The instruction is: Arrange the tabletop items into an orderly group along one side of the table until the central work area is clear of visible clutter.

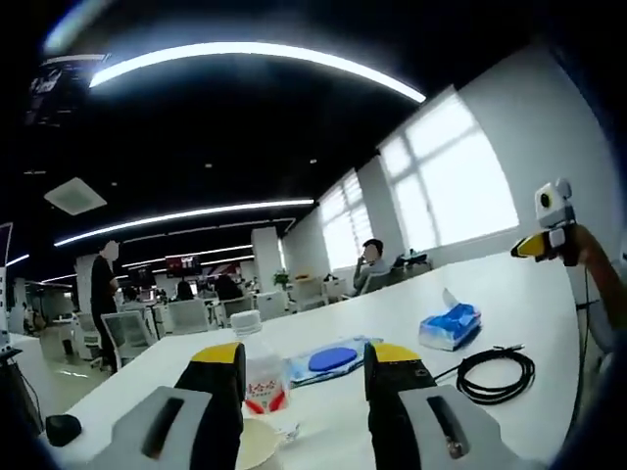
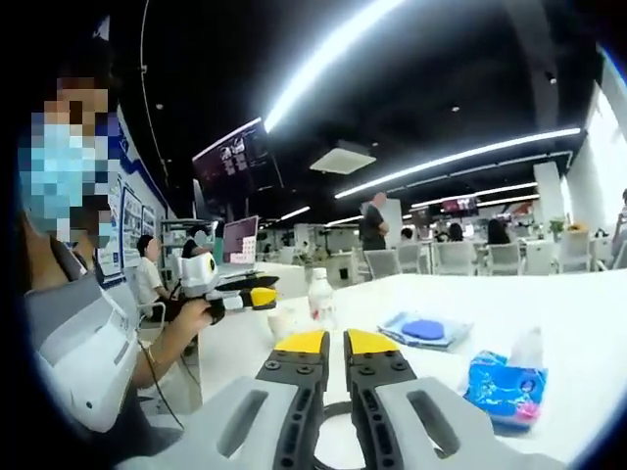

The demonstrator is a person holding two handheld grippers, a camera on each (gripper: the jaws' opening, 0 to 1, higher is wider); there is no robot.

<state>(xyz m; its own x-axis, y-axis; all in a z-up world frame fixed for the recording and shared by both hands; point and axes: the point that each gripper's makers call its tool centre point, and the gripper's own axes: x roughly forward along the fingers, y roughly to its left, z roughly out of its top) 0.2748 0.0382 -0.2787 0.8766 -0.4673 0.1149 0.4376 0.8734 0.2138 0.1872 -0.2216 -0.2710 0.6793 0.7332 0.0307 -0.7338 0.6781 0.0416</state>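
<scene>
Seemingly before any grasp, the left gripper [image 1: 299, 367] hung spread toward the bottle [image 1: 258, 367] at lower centre; the right gripper [image 2: 335, 343] was nearly pressed together, empty.

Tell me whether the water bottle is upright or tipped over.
Upright. The bottle stands on the table, white cap on top, red label around its lower body.

Open office w/ dark ceiling [image 1: 225, 147], strip lights [image 1: 255, 51], bright windows [image 1: 446, 176].

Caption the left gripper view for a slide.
Open left gripper above white table holding clear plastic bottle, blue tissue pack, coiled black cable.
</scene>
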